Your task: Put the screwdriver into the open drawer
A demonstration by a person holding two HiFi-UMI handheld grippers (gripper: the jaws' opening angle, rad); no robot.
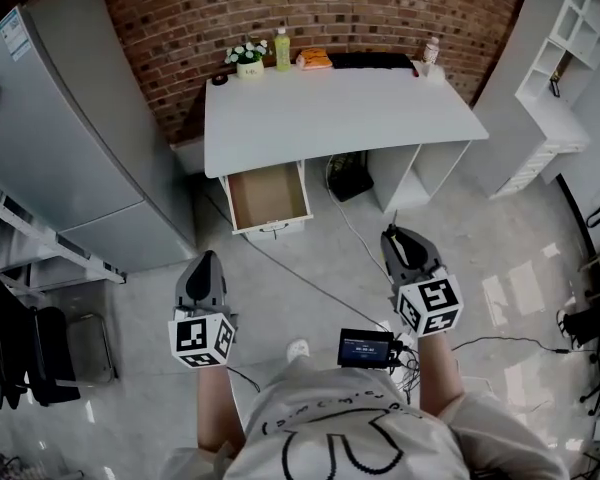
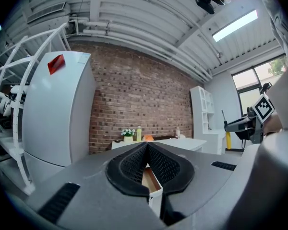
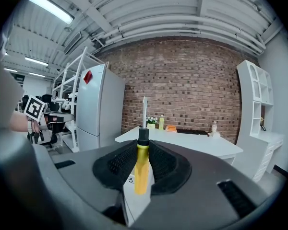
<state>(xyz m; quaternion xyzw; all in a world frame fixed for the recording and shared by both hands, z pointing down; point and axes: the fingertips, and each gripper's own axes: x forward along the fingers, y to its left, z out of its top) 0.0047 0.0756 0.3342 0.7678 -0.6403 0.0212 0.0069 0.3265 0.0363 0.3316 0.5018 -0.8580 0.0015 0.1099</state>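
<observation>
A yellow-handled screwdriver point(image 3: 142, 164) stands upright between the pads of my right gripper point(image 3: 143, 150), which is shut on it; its metal shaft points up. In the head view the right gripper point(image 1: 398, 240) hovers over the floor, right of the open drawer point(image 1: 268, 196) that is pulled out under the white desk point(image 1: 330, 113). The drawer looks bare inside. My left gripper point(image 1: 206, 261) hangs over the floor just in front of the drawer, slightly left. Its pads point(image 2: 134, 166) meet at the tip with nothing between them point(image 2: 147, 150).
A grey refrigerator point(image 1: 75, 138) stands left of the desk. A flower pot point(image 1: 248, 60), a green bottle point(image 1: 282, 50) and an orange item point(image 1: 314, 59) line the desk's back edge. Cables point(image 1: 325, 288) cross the floor. White shelving point(image 1: 555, 78) fills the right side.
</observation>
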